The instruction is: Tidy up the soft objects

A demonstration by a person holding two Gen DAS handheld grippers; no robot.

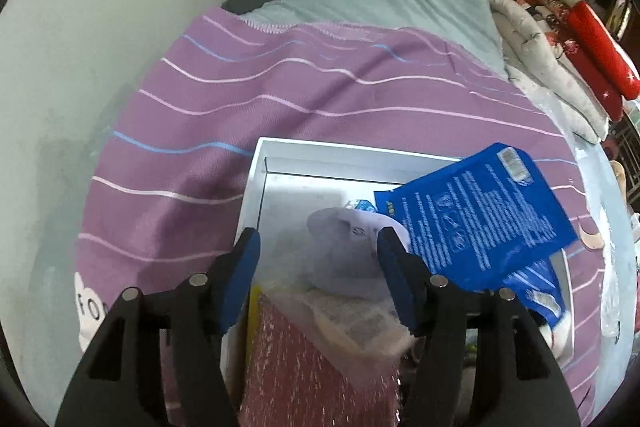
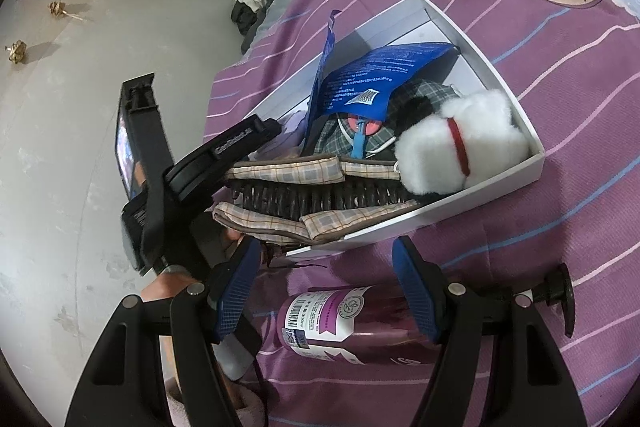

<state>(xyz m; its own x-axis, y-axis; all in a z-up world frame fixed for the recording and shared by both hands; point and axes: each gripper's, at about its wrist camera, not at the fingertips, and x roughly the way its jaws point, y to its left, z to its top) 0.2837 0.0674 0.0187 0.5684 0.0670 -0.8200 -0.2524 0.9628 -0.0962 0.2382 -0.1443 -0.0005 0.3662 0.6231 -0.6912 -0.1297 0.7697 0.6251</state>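
The left wrist view looks straight down into the white box point(image 1: 256, 187) from its near end. The left hand-held gripper point(image 1: 318, 251) has its jaws well apart with nothing pressed between the pads; under the gap lie a clear plastic-wrapped bundle point(image 1: 352, 319) beside a dark red sparkly fabric point(image 1: 304, 379), and a pale lilac soft thing point(image 1: 344, 243) sits just beyond. A blue printed packet point(image 1: 480, 211) leans over the box's right rim. Only this view shows the folded red and cream quilts point(image 1: 560, 39) at the far right of the bed.

The right wrist view sees the box point(image 2: 480, 39) from the side. The right hand-held gripper point(image 2: 324, 267) is wide open and empty above a purple pump bottle point(image 2: 340, 323) lying on the striped purple blanket point(image 2: 520, 219), just outside the box. Inside are checked fabric over dark wicker point(image 2: 304, 199), a fluffy white plush with a red collar point(image 2: 452, 143) in the corner, and the blue packet point(image 2: 380, 71) behind. The left tool's black body point(image 2: 168, 187) shows at the left.
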